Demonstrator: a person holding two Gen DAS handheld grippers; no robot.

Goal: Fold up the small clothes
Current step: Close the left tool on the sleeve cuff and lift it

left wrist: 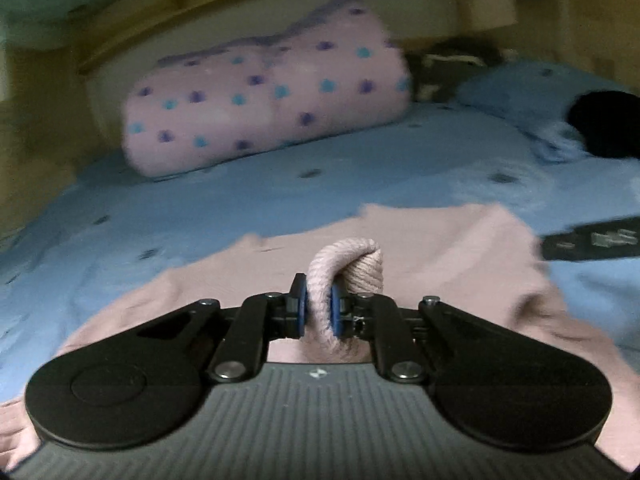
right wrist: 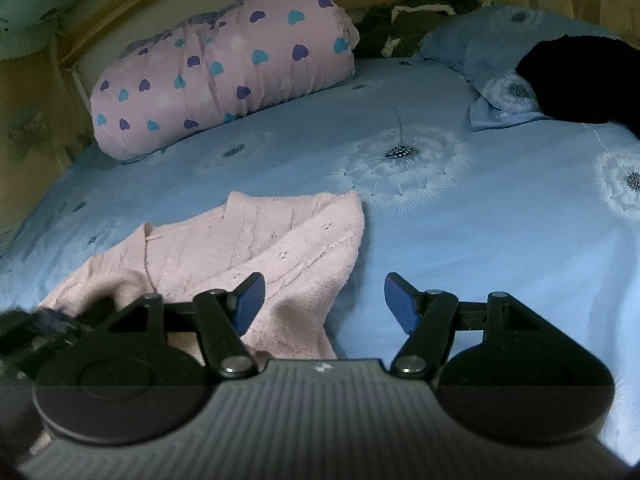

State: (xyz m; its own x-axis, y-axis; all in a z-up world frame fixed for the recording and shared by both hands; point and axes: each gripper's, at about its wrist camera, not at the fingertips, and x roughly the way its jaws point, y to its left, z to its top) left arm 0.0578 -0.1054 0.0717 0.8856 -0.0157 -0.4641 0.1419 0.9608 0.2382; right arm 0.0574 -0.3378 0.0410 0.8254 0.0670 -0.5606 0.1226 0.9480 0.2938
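A small pale pink knitted cardigan (right wrist: 256, 248) lies spread on the blue bed sheet (right wrist: 460, 240). In the left wrist view my left gripper (left wrist: 319, 312) is shut on a ribbed pink cuff (left wrist: 348, 264) of that cardigan, which bulges up between the blue pads. The rest of the cardigan (left wrist: 460, 272) lies under and around it. In the right wrist view my right gripper (right wrist: 324, 300) stands open just above the sheet, its left finger over the cardigan's right edge, nothing between its pads. A dark blur at the lower left of that view is my left gripper (right wrist: 36, 328).
A pink bolster pillow (right wrist: 224, 68) with heart prints lies at the back by the wooden headboard (right wrist: 100, 12). A blue pillow (right wrist: 488, 48) with a black garment (right wrist: 584, 80) on it sits at the back right. A dark strap-like thing (left wrist: 592, 240) shows at the right in the left wrist view.
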